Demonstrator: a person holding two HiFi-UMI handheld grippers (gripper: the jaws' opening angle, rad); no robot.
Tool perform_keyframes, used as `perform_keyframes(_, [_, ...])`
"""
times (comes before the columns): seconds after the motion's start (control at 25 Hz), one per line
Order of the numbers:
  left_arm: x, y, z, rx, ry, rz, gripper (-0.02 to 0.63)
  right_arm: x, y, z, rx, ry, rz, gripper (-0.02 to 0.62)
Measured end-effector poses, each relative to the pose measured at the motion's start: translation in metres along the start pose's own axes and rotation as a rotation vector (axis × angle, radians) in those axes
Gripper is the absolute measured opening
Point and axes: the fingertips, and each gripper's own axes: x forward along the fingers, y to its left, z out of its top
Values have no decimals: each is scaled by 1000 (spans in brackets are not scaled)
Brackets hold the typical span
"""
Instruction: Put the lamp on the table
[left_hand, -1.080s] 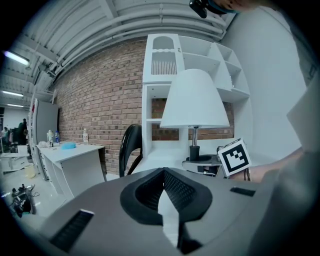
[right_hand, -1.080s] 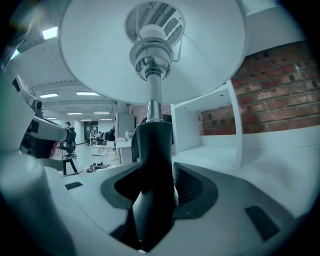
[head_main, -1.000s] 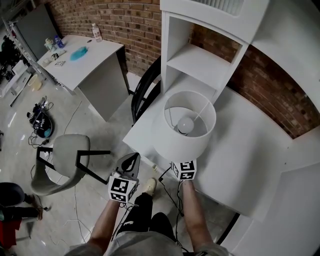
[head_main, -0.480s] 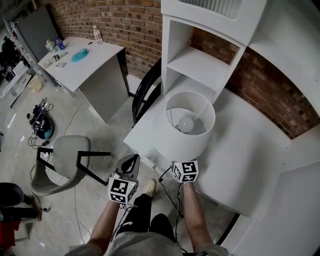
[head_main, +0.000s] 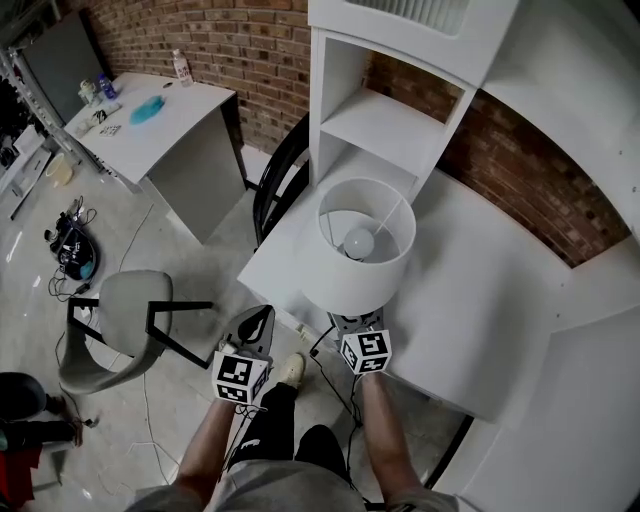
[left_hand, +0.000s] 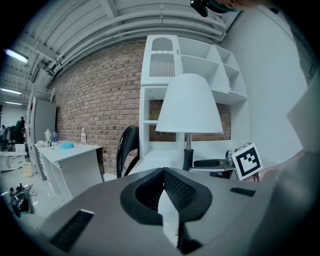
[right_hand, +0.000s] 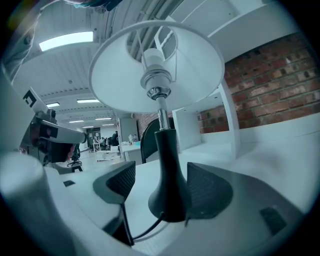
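Since the earlier frame: the right gripper (head_main: 355, 325) has drawn slightly back from under the lampshade, and its jaws, then closer about the lamp's foot, have parted.

Item 1, lamp (head_main: 365, 245). White drum shade, bulb visible from above, dark slender stem widening to a dark round foot. It stands upright on the white surface (head_main: 470, 330), near that surface's front left corner, just before the shelf unit (head_main: 380, 110). The left gripper view shows it (left_hand: 189, 107) upright, with its foot resting on the surface. A black cable (right_hand: 140, 232) leaves the foot towards the front edge.

Item 2, right gripper (right_hand: 165, 187). Jaws spread and opening. The lamp's foot (right_hand: 167, 200) stands between them. The pad at left is clear of it; the pad at right lies close beside it, with no pressing seen.

Item 3, left gripper (head_main: 258, 325). Held off the surface's front left corner, over the floor, apart from the lamp. In its own view the gripper (left_hand: 162, 200) has its jaws pressed together at the tips, with nothing between them.

Item 4, surroundings. Black chair (head_main: 280, 180) tucked beside the shelf unit. Far surface (head_main: 150, 120) at upper left, bearing a bottle (head_main: 181, 66) and a blue object (head_main: 146, 108). Grey chair (head_main: 120, 320) on the floor at left. Brick wall (head_main: 240, 40) behind.
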Motion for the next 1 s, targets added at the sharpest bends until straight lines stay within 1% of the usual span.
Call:
perform_keyframes(0.2, [-7, -12, 1, -9, 26, -20, 3, -17, 14, 3, -11, 27, 13, 316])
perform_keyframes(0.4, [-12, -22, 13, 9, 35, -38, 5, -36, 23, 14, 6, 48, 23, 315])
perform_keyframes(0.52, [-15, -26, 21, 14, 35, -46, 5, -49, 28, 20, 7, 66, 12, 314])
perform_keyframes(0.76, [-23, -45, 47, 13, 22, -77, 5, -76, 34, 44, -1, 76, -7, 314])
perform_keyframes(1.0, [-35, -58, 61, 16, 28, -91, 5, -101, 46, 69, 1, 74, -9, 311])
